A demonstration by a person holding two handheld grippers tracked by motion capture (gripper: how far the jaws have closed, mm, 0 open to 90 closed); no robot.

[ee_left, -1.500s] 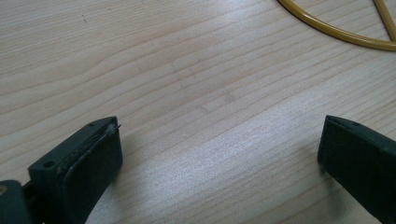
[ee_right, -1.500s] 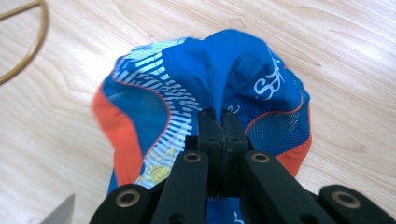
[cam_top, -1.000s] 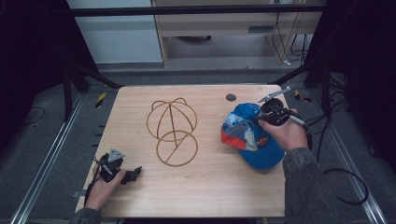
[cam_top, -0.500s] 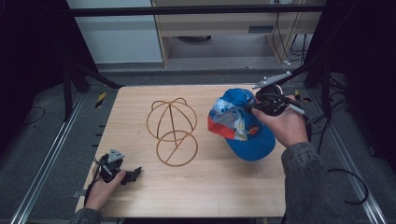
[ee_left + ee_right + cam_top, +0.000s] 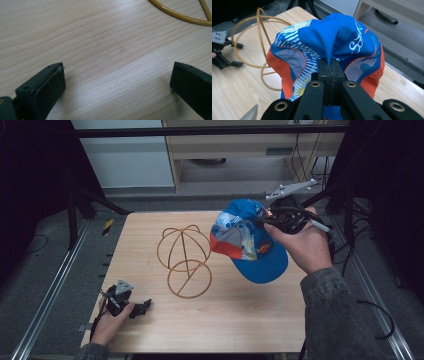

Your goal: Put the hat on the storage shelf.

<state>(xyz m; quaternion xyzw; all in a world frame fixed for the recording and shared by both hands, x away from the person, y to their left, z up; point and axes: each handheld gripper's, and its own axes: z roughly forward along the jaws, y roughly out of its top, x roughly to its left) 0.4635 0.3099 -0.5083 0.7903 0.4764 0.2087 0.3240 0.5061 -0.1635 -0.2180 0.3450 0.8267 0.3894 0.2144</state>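
Two grippers share the high view: the right gripper (image 5: 267, 221) at 2 o'clock on the wooden table (image 5: 225, 320) holds a blue-and-orange cap (image 5: 247, 245) in the air, clamped on a pinch of its fabric. The cap's long axis slants from 11 o'clock down to 5 o'clock, its blue brim hanging toward 5. A second ago the cap lay low against the tabletop by the right edge; now it hangs higher and nearer the wire cap stand (image 5: 184, 260) at the centre. The left gripper (image 5: 142, 306) rests at 8 o'clock, unmoved.

In the left gripper view its jaws stand wide apart over bare wood, the stand's yellow wire at 1 o'clock.

In the right gripper view the jaws meet on a bunched fold of the cap's crown, which fills 12 o'clock.
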